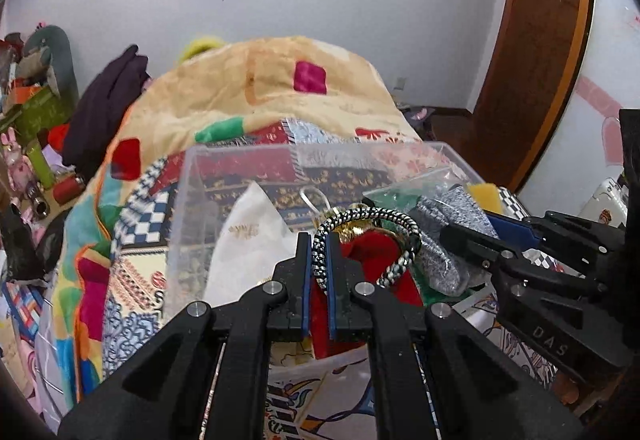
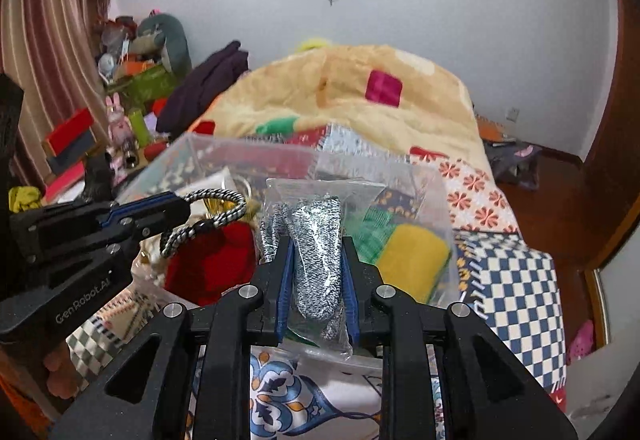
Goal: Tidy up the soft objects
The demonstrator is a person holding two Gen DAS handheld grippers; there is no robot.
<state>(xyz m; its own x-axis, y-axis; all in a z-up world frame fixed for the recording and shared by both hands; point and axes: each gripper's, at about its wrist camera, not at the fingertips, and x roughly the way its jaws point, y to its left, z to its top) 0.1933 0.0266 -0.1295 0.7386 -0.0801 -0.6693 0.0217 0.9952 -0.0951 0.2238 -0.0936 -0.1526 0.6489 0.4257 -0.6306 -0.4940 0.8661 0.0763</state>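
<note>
My left gripper [image 1: 319, 240] is shut on a black-and-white braided cord loop [image 1: 372, 220] tied to a red pouch [image 1: 372, 260], held over a clear plastic bin [image 1: 188, 207] on the bed. My right gripper [image 2: 316, 244] is shut on a clear bag of grey speckled cloth [image 2: 318, 260], just right of the left gripper [image 2: 180, 205]. In the right wrist view the cord loop [image 2: 224, 199] and red pouch [image 2: 216, 260] hang left of the bag. A yellow and green sponge [image 2: 412, 256] lies in the bin behind it. A white cloth [image 1: 248, 240] sits in the bin.
A patchwork quilt [image 2: 516, 280] covers the bed, with a yellow blanket [image 1: 260, 87] heaped behind the bin. A dark garment [image 1: 108, 103] and a cluttered side table [image 1: 36, 127] stand at left. A wooden door [image 1: 536, 39] is at right.
</note>
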